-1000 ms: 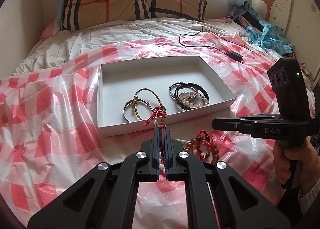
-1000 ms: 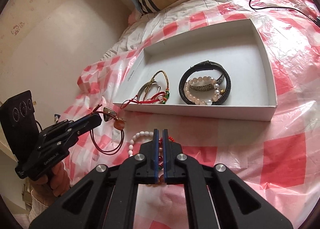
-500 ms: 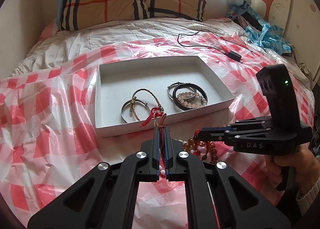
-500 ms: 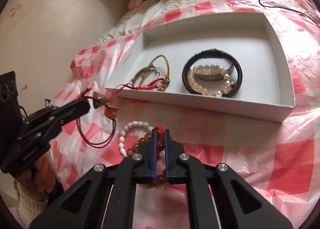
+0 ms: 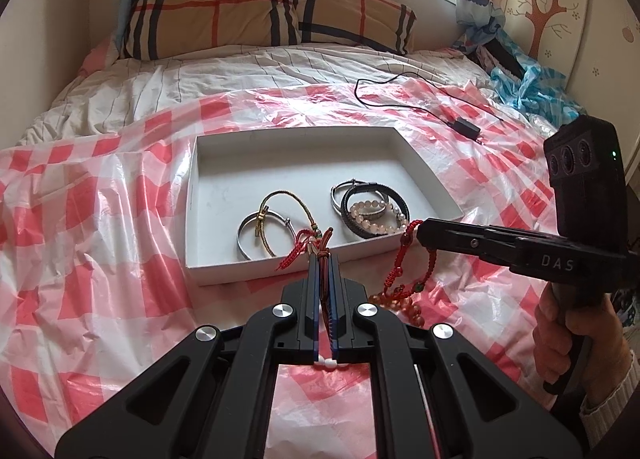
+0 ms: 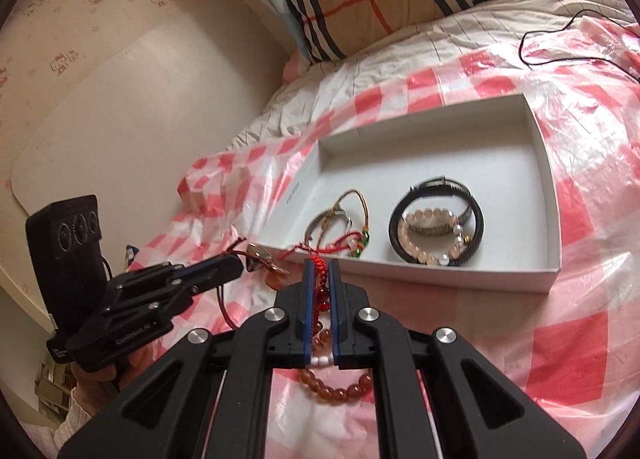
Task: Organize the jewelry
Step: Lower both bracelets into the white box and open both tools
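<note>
right gripper (image 6: pixel 320 271) is clenched on a red knotted cord bracelet (image 5: pixel 404 255) and has come up off the bed since a second ago: back then its tips sat low over the loose pile, now the cord hangs in a loop from the closed tips in the left wrist view, its lower end with a small green bead dangling just above the plastic sheet. so the pick worked, the piece is airborne, not in the box yet.

left gripper (image 5: pixel 323 263) is also clenched, on a dark red cord with a metal charm (image 6: pixel 256 261), and has stayed put (same spot in all its frames), tips just short of the box's near wall.

still lying on the checked plastic sheet (image 5: pixel 100 199) near both grippers: an amber bead bracelet (image 6: pixel 340 389) and a few white beads (image 6: pixel 320 359) peeking out between the fingers. these are the leftovers to sort.

further out, the white box (image 5: pixel 280 267) sits on the sheet and already holds a silver bangle (image 5: pixel 248 233) with a gold cord bracelet crossing it, and a black band (image 6: pixel 436 225) ringed around a pink bead bracelet, with another metal band half under them. a red tassel drapes over the near wall.

judgement: lift step done, next is carrying the red cord over the near wall and letting go inside. risk is the dangling loop snagging the wall or the tassel. roughly halfway through.

beyond: striped pillow (image 5: pixel 260 11), black cable (image 5: pixel 420 107) on the bed.
</note>
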A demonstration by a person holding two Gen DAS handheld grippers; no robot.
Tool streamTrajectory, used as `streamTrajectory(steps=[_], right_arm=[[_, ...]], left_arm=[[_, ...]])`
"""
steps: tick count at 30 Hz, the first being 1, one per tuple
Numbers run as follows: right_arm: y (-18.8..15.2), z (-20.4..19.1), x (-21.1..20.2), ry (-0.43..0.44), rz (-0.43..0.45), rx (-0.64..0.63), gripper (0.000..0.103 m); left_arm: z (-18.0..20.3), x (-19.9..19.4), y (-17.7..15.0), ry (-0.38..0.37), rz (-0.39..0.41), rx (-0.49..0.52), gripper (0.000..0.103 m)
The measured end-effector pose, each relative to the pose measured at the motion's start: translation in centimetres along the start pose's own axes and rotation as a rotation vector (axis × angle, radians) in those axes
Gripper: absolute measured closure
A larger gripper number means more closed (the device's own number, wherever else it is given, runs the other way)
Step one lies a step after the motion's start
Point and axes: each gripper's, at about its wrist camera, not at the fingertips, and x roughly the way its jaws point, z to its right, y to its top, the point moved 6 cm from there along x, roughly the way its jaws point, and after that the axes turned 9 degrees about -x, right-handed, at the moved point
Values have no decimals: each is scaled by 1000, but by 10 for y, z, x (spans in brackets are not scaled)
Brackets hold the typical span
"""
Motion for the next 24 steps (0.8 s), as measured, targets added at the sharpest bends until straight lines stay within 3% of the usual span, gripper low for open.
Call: streamTrajectory(steps=[8,12,15,18,24], right_arm=[[24,2,9,-6,67,15,95],[39,12,17,-57,116,28,94],[42,33,27,-135,101,76,58],[39,35,30,-134,65,72,58],[23,4,48,-108,-72,-95,55]], left_arm=[[4,12,21,-17,53,-70,99],[-10,27,32,53,82,-147,99],[-29,44,29,110,32,-213,99],[-42,45,27,116,18,-268,96],[-66,36,25,131,27,-360,87]])
